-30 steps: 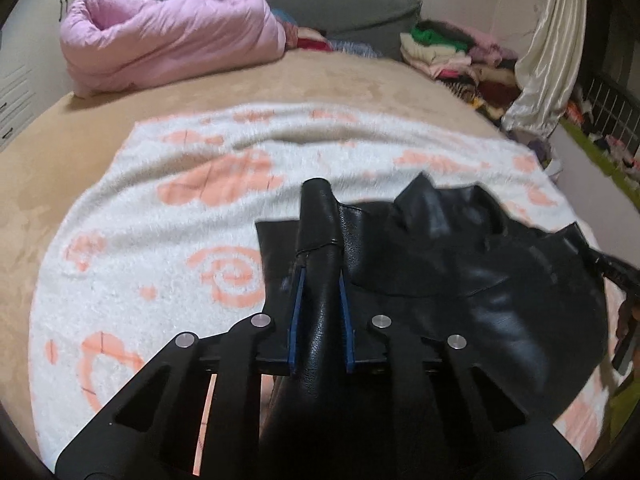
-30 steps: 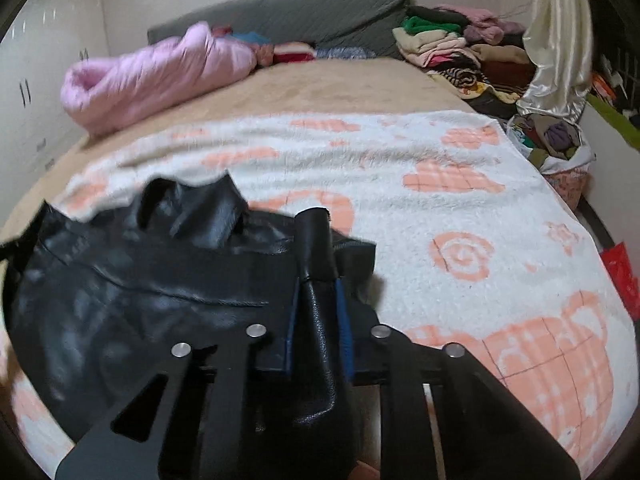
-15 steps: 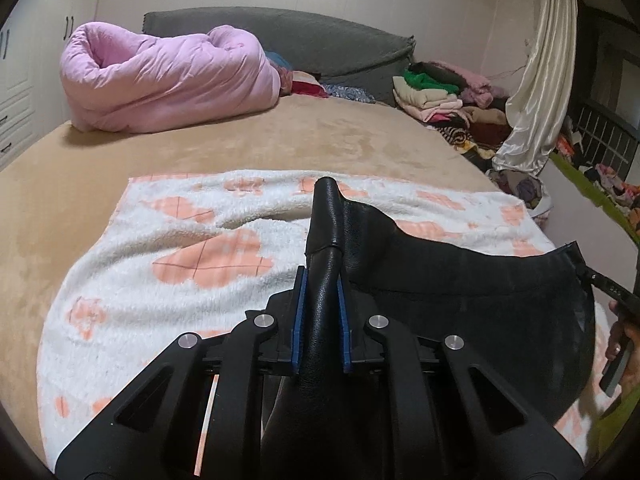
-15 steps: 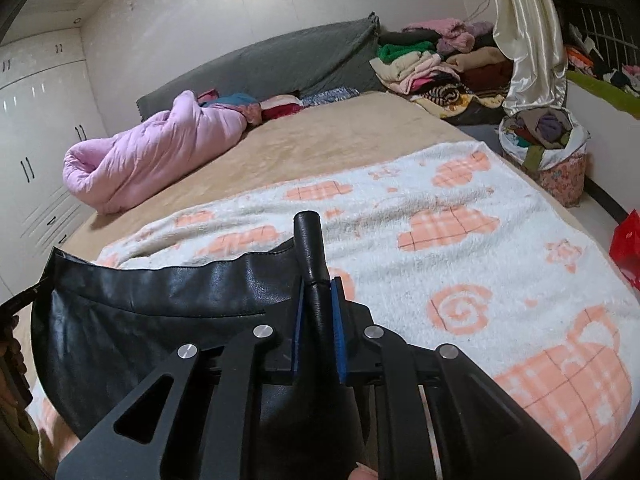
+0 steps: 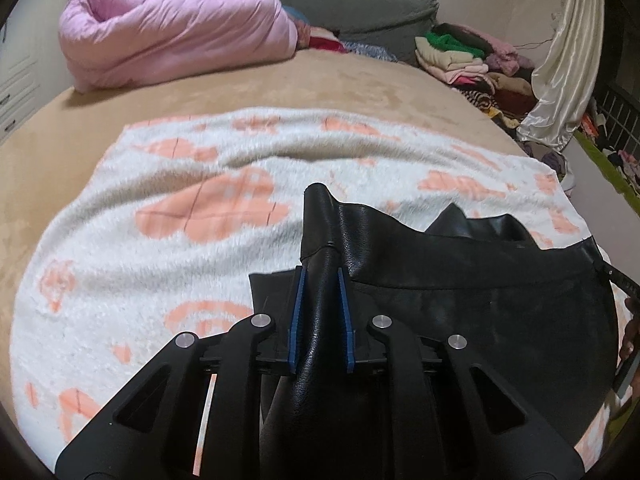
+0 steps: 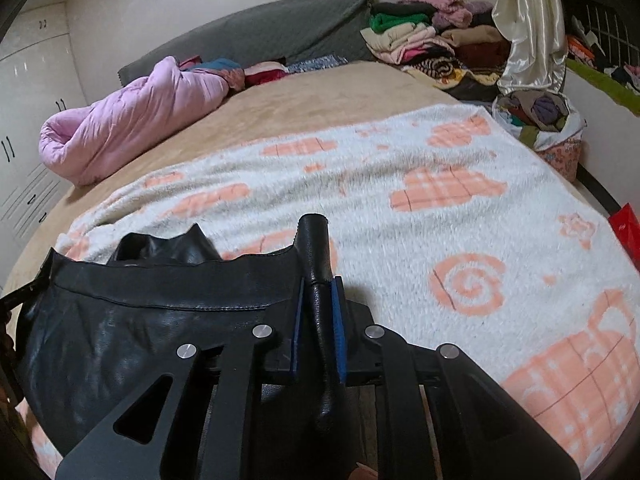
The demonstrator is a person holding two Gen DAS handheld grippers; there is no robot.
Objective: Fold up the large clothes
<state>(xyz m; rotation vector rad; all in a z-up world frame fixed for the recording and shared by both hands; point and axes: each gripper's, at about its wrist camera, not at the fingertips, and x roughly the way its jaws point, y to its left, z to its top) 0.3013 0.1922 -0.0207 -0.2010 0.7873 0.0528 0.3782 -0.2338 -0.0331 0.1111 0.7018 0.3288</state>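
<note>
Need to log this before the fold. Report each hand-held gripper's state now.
Left hand-held gripper: closed on an edge of the black leather garment.
Right hand-held gripper: closed on the same garment's opposite edge.

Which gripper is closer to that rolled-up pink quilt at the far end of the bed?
Left. The left gripper holds the black leather garment on the side of the pink quilt; the right gripper grips the garment's other end, farther away.
</note>
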